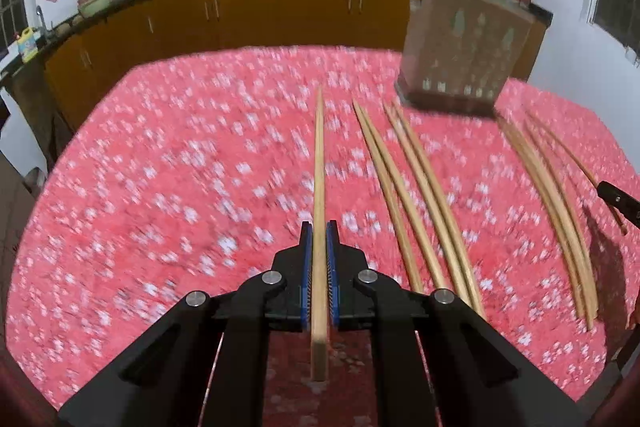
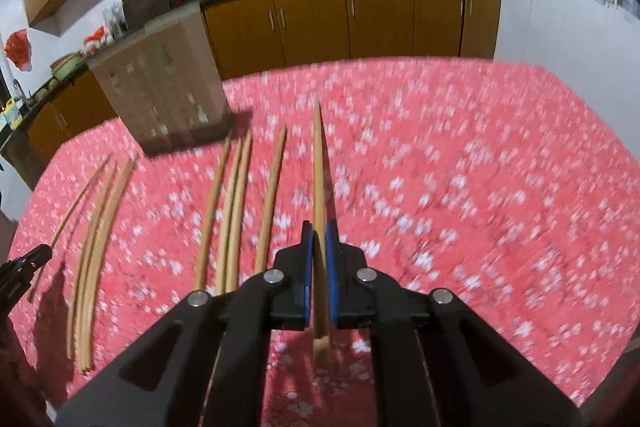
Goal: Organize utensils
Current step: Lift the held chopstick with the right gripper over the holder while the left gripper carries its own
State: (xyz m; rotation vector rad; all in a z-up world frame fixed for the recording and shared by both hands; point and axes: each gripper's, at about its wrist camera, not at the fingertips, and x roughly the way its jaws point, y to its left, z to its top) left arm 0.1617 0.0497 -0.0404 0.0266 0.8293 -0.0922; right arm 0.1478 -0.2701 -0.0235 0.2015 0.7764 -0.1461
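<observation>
My left gripper [image 1: 319,227] is clenched on one wooden chopstick [image 1: 319,163], which runs straight out ahead above the red flowered tablecloth [image 1: 180,187]. My right gripper [image 2: 319,227] is clamped on another chopstick [image 2: 318,167] the same way. The loose chopsticks [image 1: 416,195] lie in rows on the cloth between my two grippers, near the perforated brown chopstick holder [image 1: 468,39] standing at their far ends.

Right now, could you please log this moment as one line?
left gripper: shut on chopstick | right gripper: shut on chopstick | holder: upright on cloth
</observation>
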